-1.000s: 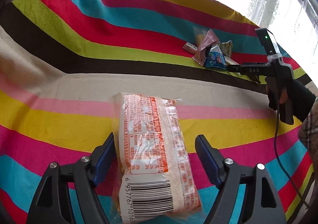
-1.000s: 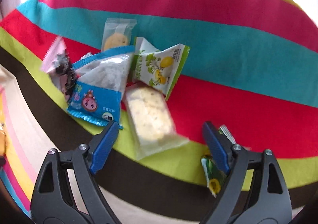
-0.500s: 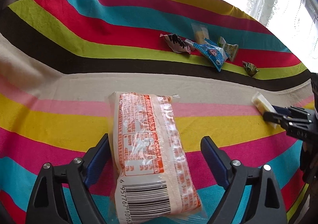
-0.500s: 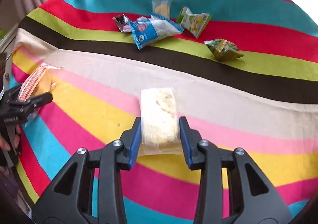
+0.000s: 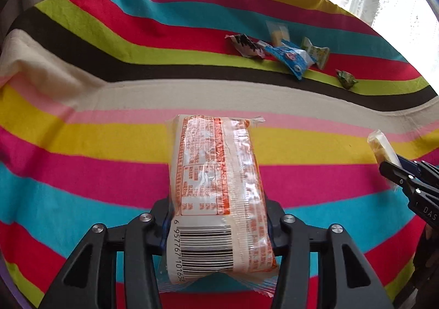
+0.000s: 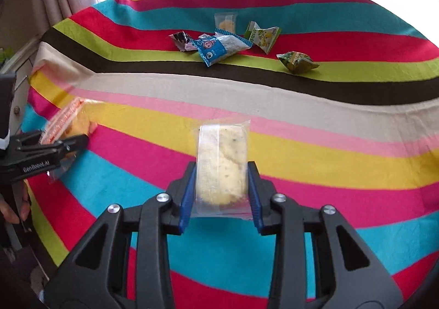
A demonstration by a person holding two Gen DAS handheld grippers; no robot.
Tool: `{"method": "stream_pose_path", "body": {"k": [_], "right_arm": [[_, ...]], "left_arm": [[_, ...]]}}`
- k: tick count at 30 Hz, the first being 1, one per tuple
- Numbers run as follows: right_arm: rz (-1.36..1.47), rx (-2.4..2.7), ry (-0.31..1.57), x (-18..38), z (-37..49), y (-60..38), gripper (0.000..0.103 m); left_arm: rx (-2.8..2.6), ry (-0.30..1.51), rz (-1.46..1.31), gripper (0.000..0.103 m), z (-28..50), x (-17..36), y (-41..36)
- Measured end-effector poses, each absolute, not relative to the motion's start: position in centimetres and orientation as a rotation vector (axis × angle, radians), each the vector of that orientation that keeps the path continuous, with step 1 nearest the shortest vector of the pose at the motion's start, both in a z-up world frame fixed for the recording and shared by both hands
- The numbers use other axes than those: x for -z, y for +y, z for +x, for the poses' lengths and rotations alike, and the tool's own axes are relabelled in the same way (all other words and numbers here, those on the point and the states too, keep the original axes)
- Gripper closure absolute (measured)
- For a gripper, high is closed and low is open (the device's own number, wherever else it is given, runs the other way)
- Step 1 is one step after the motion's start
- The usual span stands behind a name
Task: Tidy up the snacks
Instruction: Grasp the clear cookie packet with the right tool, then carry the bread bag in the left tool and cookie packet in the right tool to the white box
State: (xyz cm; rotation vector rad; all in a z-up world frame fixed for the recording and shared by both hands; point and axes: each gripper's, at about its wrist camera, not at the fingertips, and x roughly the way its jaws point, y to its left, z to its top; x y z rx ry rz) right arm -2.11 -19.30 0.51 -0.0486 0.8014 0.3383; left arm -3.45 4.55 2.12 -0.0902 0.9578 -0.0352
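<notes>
Left gripper [image 5: 218,215] just closed, pads clamping orange-printed packet [image 5: 216,185], right gripper [image 6: 222,193] just closed on clear-wrapped pale cake [image 6: 222,163], five small snacks [image 6: 222,45] lying far on striped cloth [image 6: 329,144]

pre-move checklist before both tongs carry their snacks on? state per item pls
1. Left tongs gripping the orange-printed packet: ok; the jaws have just been closing and now press its sides.
2. Right tongs gripping the clear-wrapped biscuit: ok.
3. Packet secure in grip: cannot tell; held near the barcode end, most of it sticks out.
4. The two held snacks apart from each other: ok.
5. Remaining snack pile undisturbed on the striped cloth: ok.
6. Drop-off spot in view: cannot tell.
</notes>
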Motion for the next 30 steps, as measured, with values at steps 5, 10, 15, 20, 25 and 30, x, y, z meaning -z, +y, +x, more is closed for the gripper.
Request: {"method": "stream_pose_path", "body": {"k": [5,10,15,20,25,30], "right_arm": [[-0.012,-0.338,0.805,-0.8,-5.6,-19.5,0.064],[0.017,-0.314,0.804,-1.1,-7.3,-20.0,0.064],[0.019,-0.310,0.781,-1.9,-8.7,-20.1,0.064],[0.014,-0.315,0.767,-2.5,-10.1,-19.9,0.064],[0.000,-0.320,0.752,-3.1,-11.5,-19.1,0.064],[-0.014,-0.328,0.735,-3.8,-12.5,-18.3,0.064]], "left_arm": [[0.090,0.960,-0.093,0.053,-7.8,-2.6,2.6],[0.126,0.955,-0.071,0.053,-10.2,-3.3,1.0],[0.145,0.936,-0.045,0.053,-11.9,-3.9,0.7],[0.154,0.919,-0.049,0.053,-13.1,-4.4,1.1],[0.154,0.896,-0.056,0.053,-14.5,-5.0,1.6],[0.147,0.875,-0.048,0.053,-15.6,-5.8,2.1]]}}
